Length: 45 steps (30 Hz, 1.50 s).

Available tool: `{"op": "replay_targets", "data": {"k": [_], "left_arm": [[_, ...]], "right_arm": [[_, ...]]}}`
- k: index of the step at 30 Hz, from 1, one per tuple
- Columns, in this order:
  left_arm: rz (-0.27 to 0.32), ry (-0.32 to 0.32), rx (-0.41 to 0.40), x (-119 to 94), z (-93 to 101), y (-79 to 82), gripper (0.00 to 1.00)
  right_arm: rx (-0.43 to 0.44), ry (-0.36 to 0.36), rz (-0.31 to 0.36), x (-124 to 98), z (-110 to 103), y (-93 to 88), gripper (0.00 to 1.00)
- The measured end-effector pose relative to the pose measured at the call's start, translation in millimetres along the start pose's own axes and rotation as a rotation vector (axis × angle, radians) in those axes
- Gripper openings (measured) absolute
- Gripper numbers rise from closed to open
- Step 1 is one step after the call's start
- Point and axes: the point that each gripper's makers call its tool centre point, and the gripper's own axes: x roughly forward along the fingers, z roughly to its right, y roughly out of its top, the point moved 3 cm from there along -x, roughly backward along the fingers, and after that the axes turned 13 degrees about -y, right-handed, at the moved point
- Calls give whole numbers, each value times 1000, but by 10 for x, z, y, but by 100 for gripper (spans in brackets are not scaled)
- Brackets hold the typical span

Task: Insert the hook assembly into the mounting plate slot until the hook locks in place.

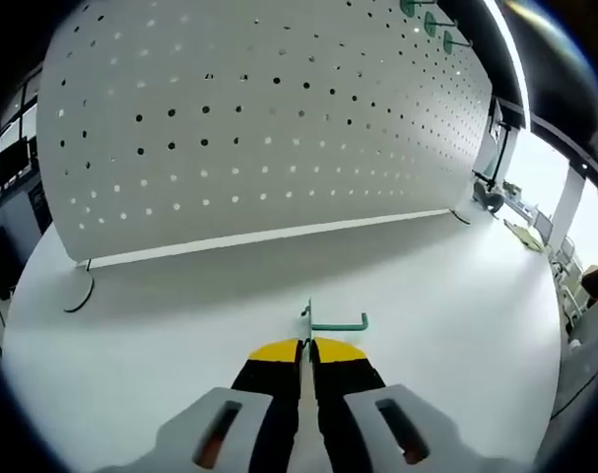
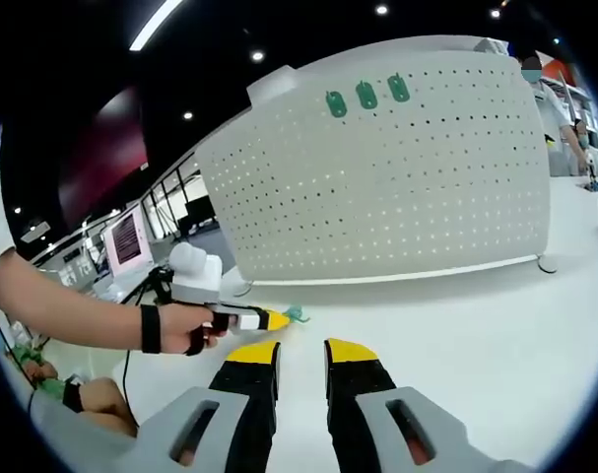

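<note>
- While the left claw [image 1: 306,347] has its jaws pressed together on the small green hook [image 1: 336,322], the hook sticks out just past the yellow tips, low over the white bench [image 1: 180,325].
- It looks thin, light and stiff, probably metal, so it could slip or twist.
- Holding the flat end, as now, looks best; the bent end stays free.
- The big white board with holes [image 1: 259,118] stands far across the bench, well apart from the hook.
- Three green hooks [image 2: 366,96] already hang near its top.
- The right claw [image 2: 301,350] has its jaws apart, holding nothing.
</note>
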Motion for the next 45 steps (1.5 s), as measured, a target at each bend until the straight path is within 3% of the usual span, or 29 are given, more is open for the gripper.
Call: {"op": "replay_targets", "data": {"k": [17, 26, 30, 45], "left_arm": [[42, -80, -123, -141, 164, 24, 4], [63, -112, -171, -262, 328, -40, 4], [84, -136, -222, -332, 408, -40, 4], [169, -232, -290, -598, 753, -36, 4]], "right_arm": [[-13, 32, 8, -9, -102, 41, 17], [-19, 43, 24, -44, -143, 69, 17], [-21, 45, 32, -66, -148, 91, 17], [-18, 51, 57, -142, -186, 147, 17]]}}
